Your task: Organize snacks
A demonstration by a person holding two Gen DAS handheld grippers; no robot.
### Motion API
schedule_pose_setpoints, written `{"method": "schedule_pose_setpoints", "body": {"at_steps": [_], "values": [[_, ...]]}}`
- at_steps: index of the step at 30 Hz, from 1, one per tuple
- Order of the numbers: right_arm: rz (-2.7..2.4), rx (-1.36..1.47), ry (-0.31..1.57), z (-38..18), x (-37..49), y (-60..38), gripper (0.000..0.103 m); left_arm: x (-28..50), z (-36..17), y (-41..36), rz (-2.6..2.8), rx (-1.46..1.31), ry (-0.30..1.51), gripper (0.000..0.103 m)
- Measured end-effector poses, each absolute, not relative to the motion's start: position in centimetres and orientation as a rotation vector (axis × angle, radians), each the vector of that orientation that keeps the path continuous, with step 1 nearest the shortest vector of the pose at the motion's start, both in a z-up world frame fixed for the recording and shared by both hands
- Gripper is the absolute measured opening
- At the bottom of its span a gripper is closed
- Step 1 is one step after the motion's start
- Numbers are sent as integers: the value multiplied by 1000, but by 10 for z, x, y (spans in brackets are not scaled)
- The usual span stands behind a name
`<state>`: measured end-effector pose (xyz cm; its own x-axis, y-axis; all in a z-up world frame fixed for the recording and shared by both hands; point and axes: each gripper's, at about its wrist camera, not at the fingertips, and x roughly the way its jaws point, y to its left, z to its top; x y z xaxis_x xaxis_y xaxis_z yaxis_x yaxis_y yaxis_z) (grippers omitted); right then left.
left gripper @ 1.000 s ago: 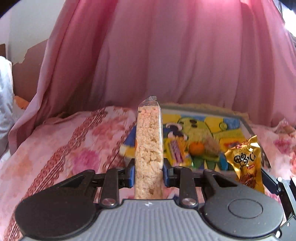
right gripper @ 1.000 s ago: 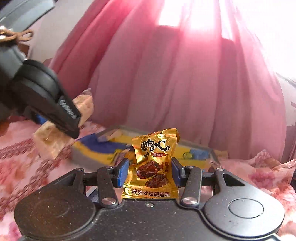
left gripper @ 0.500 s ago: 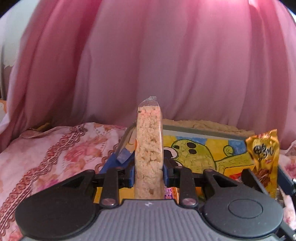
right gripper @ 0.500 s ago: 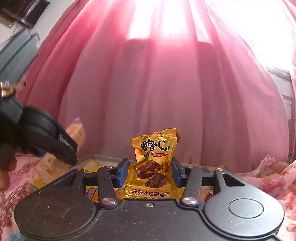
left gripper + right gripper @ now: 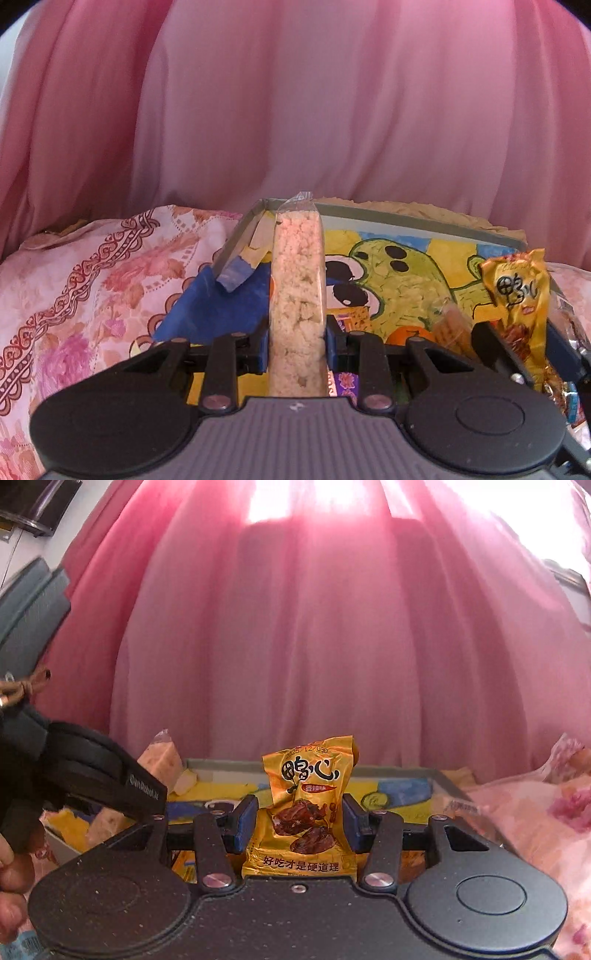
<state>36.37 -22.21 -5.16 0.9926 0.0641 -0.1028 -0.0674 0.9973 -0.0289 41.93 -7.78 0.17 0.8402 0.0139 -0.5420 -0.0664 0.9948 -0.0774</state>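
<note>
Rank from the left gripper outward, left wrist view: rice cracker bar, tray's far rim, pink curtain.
1. rice cracker bar: clamped between the left gripper fingers, dead centre.
2. tray's far rim: beyond the bar, up and to the right.
3. pink curtain: backdrop behind the tray, filling the top.

Daylight comes through the pink curtain (image 5: 317, 635), blown out to white glare at the top of the right wrist view; the left wrist view is even and softer. Strong fisheye bending, dark corners, slight blur at the left edge on the right view.
</note>
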Motion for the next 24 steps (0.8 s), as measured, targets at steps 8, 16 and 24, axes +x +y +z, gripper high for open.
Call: {"method": "schedule_pose_setpoints", "body": {"at_steps": [8, 16, 24], "values": [[86, -43, 119, -55, 369, -215, 51, 419, -2, -76, 41, -95, 582, 31], [90, -55, 139, -60, 370, -211, 56, 421, -5, -73, 54, -123, 602, 37], [90, -52, 157, -61, 376, -211, 69, 412, -2, -65, 79, -146, 581, 66]]}}
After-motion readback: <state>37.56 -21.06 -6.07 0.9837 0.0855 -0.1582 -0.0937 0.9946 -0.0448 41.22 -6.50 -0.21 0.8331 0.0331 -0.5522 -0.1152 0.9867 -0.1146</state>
